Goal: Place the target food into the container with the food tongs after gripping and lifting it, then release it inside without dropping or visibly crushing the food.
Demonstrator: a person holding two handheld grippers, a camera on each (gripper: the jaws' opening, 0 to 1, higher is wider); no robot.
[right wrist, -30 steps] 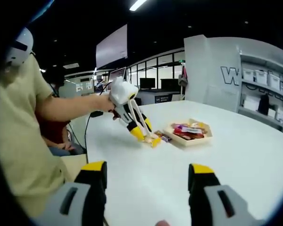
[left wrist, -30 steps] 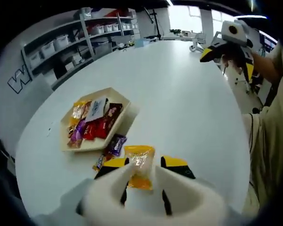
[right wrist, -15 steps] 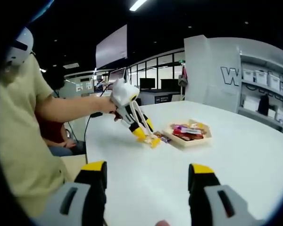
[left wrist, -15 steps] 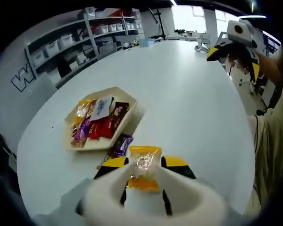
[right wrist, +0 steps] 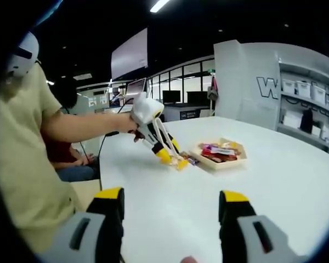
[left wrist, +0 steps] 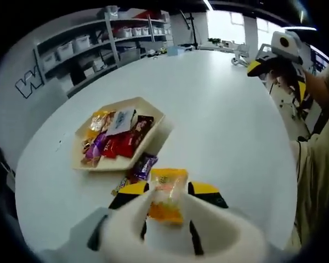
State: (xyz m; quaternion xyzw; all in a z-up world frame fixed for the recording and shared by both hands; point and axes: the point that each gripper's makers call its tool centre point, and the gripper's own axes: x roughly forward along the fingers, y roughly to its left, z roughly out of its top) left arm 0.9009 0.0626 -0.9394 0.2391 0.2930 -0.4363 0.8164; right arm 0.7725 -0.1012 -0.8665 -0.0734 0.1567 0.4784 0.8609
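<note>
In the left gripper view, the left gripper (left wrist: 167, 193) rises from the bottom centre, its yellow-tipped jaws clamped on an orange snack packet (left wrist: 166, 189), which stands upright between them. The packet is lifted off the white desk (left wrist: 219, 115), and it appears whole, not squashed. Just above it in the frame, two loose wrapped sweets (left wrist: 137, 171), one of them purple, lie on the desk between the packet and the tray. The shallow wooden tray (left wrist: 157, 124) sits left of centre, holding a heap of red, purple, orange and white wrapped snacks (left wrist: 112, 137). At the upper right, the right gripper (left wrist: 279, 60) is held in the air above the far edge of the desk, well apart from the tray. Grey shelves with bins (left wrist: 79, 52) line the upper left.

In the right gripper view, the right gripper's jaws stand wide apart at the bottom with nothing between them. At mid-frame, a person's arm (right wrist: 79, 127) reaches in from the left, holding the left gripper over the desk with the packet at its tips, just left of the tray.
</note>
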